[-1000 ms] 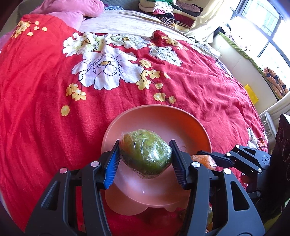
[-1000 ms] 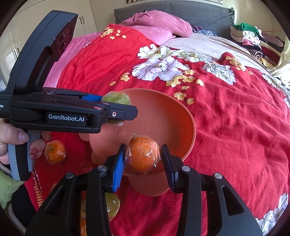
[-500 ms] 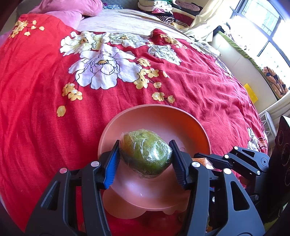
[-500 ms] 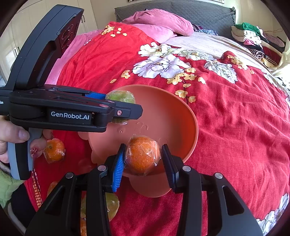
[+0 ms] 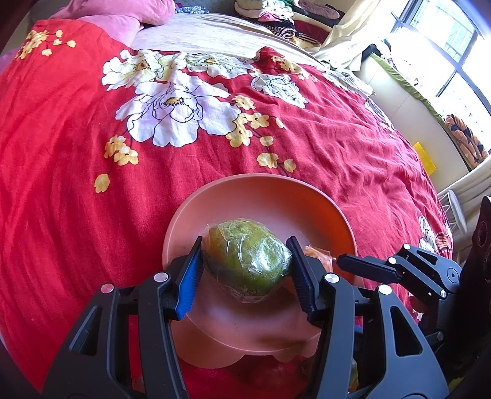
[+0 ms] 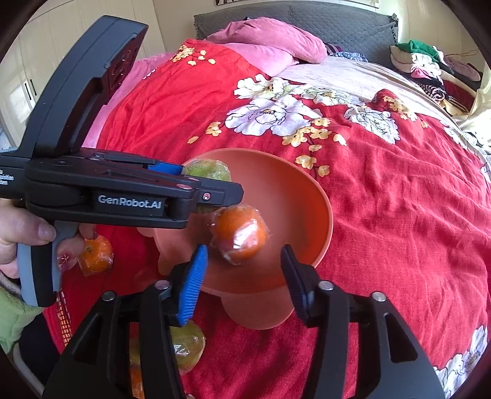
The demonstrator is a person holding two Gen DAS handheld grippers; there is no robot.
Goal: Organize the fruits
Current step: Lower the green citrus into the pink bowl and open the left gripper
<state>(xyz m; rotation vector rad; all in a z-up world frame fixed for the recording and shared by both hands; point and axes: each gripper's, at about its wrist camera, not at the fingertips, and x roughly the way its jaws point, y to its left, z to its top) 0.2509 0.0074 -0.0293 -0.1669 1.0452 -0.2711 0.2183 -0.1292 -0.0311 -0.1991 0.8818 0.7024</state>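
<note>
A plastic-wrapped green fruit (image 5: 247, 257) hangs over the salmon bowl (image 5: 260, 179), and my left gripper (image 5: 245, 245) is shut on it. In the right wrist view my right gripper (image 6: 244, 250) has its jaws opening above the bowl's (image 6: 307, 196) near side. A wrapped orange (image 6: 239, 233) is blurred just past the pads, free of them, inside the bowl. The left gripper (image 6: 211, 190) crosses that view from the left with the green fruit (image 6: 208, 170) in it. A sliver of the orange (image 5: 317, 254) shows beside the left gripper's right finger.
The bowl sits on a red flowered bedspread (image 5: 92, 190). Near the bed's front edge lie another wrapped orange (image 6: 96, 254) and a wrapped green fruit (image 6: 187, 343). A person's hand (image 6: 18, 227) holds the left gripper's handle. Pink pillows (image 6: 270, 40) and piled clothes (image 5: 285, 18) lie far back.
The right gripper's jaws have spread apart and let go of the orange, which has dropped forward into the bowl. The left gripper still holds the green fruit in the same place.
</note>
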